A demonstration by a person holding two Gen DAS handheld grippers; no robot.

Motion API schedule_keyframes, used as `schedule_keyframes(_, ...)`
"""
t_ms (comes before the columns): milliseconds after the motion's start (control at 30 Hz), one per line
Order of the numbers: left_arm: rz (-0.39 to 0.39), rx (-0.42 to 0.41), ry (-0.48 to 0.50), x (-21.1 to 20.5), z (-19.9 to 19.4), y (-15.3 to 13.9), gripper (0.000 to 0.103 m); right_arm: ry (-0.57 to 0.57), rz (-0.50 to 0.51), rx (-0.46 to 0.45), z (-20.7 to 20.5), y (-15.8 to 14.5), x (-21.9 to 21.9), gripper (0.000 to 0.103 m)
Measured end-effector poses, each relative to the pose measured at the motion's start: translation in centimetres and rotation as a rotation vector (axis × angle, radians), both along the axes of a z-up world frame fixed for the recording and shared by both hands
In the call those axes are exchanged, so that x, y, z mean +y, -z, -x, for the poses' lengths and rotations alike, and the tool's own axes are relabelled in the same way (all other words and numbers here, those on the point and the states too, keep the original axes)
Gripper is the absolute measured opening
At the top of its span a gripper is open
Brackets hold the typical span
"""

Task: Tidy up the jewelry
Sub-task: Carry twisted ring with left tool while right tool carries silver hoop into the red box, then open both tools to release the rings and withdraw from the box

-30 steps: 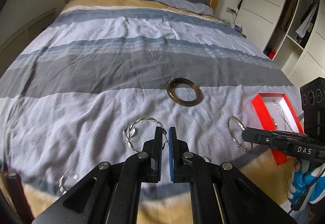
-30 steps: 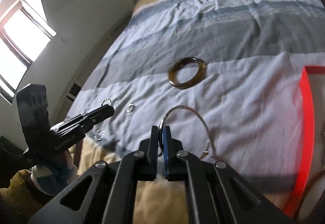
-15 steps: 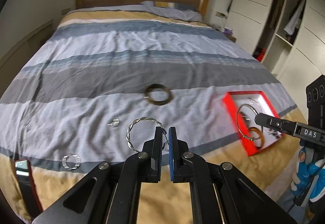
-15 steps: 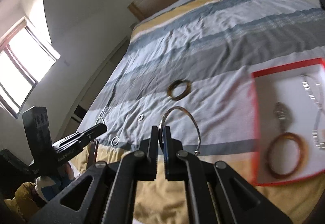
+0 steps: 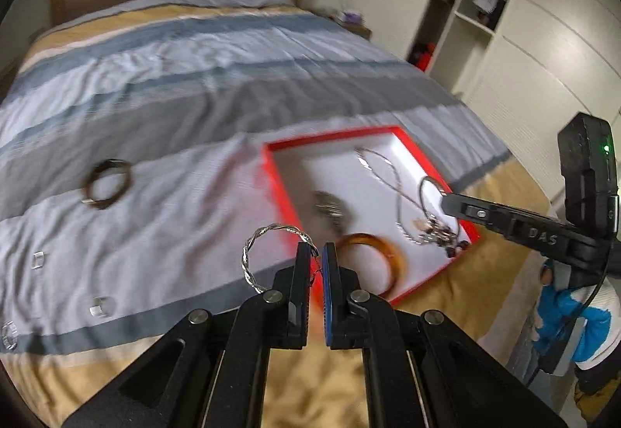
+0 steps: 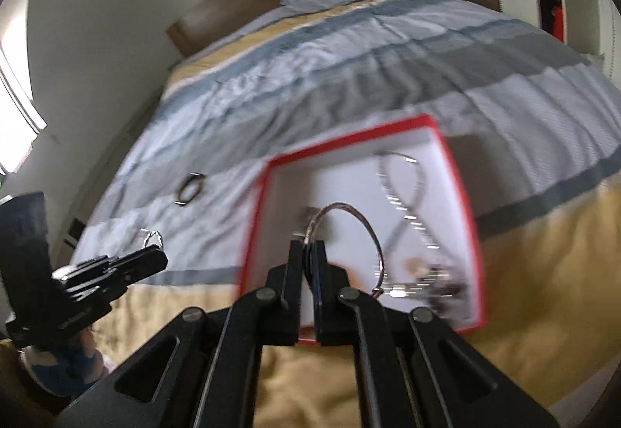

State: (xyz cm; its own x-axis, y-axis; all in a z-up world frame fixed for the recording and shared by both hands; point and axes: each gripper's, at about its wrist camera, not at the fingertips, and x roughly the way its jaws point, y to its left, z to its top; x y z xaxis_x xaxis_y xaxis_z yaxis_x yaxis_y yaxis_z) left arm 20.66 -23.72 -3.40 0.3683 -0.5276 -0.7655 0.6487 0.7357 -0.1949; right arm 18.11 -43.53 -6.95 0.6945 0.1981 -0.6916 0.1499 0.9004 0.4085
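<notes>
Left gripper (image 5: 317,253) clamped on twisted bangle (image 5: 268,253) at lower centre, right gripper (image 6: 309,247) clamped on thin hoop (image 6: 351,234) over red tray (image 6: 462,195), amber bangle (image 5: 382,253) and chain (image 6: 403,195) inside tray, dark bangle (image 5: 106,185) on bed (image 5: 155,98) at left

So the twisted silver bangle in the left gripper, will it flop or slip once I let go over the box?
The twisted silver bangle keeps its round hoop shape while pinched at one edge by the left gripper, so it is probably stiff. It looks thin, likely light. Being round, it may roll in the red box.
</notes>
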Motion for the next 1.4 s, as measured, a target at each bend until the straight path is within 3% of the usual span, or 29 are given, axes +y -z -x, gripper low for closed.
schedule_keyframes(167, -0.042, 0.014, 0.035, -5.4, -1.3, 2.4, 0.005, 0.008, 0.014, 0.041, -0.6, 2.8, -2.5, 0.004)
schedule_keyframes(333, -0.101, 0.007, 0.008, -8.8, -4.3, 4.4, 0.005, -0.032, 0.042, 0.061, -2.9, 3.7, -2.7, 0.004)
schedule_keyframes(700, -0.173, 0.023, -0.027, -11.3, -9.5, 8.1, 0.006, -0.1, 0.136, 0.166, -5.9, 6.8, -2.0, 0.004)
schedule_keyframes(1000, -0.194, 0.017, -0.046, -11.7, -10.6, 9.0, 0.007, -0.105, 0.159, 0.16, -5.7, 6.7, -1.7, 0.006)
schedule_keyframes(1067, -0.19, 0.018, -0.046, -11.7, -10.5, 8.9, 0.011, -0.101, 0.162, 0.154, -5.6, 6.5, -1.6, 0.006)
schedule_keyframes(1133, -0.185, 0.014, -0.047, -11.6, -10.3, 8.6, 0.027, -0.096, 0.163, 0.151, -5.3, 6.2, -1.7, 0.007)
schedule_keyframes(1233, -0.164, 0.017, -0.053, -11.3, -9.9, 7.8, 0.04, -0.089, 0.167, 0.148, -4.8, 5.7, -1.7, 0.009)
schedule_keyframes(1367, -0.144, 0.028, -0.065, -10.5, -9.2, 6.7, 0.041, -0.077, 0.179, 0.143, -3.9, 4.8, -1.7, 0.014)
schedule_keyframes(1400, -0.138, 0.028, -0.068, -10.1, -9.0, 6.2, 0.041, -0.072, 0.18, 0.141, -3.6, 4.5, -1.7, 0.019)
